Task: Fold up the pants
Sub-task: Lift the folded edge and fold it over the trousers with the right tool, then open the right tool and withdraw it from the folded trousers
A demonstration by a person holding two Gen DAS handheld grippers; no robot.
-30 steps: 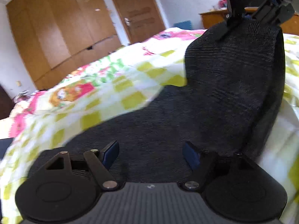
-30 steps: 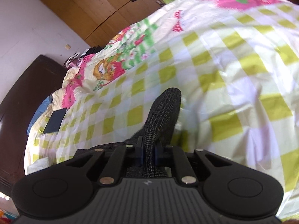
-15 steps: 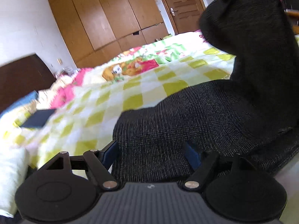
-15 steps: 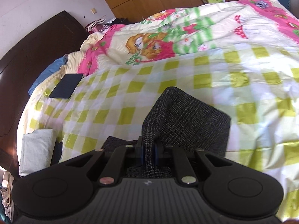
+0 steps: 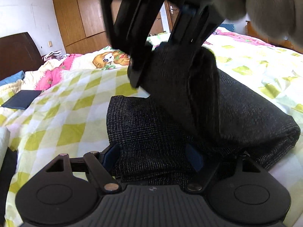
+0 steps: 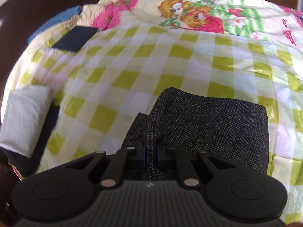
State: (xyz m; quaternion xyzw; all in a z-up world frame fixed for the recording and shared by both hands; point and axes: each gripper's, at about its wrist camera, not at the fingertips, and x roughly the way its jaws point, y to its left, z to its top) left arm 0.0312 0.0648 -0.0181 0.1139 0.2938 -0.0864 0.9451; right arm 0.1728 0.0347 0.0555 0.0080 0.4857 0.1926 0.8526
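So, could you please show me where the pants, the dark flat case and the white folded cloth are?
pants (image 6: 217, 124): right wrist view, upper folded layer.
dark flat case (image 6: 74, 38): right wrist view, middle of its top face.
white folded cloth (image 6: 24, 117): right wrist view, its top surface.

home bedroom: bed (image 6: 170, 66), wooden wardrobe (image 5: 79, 15)

Checked bed cover (image 6: 170, 60), dark pants (image 6: 217, 124), flat dark case (image 6: 74, 38), white pillow (image 6: 24, 117)
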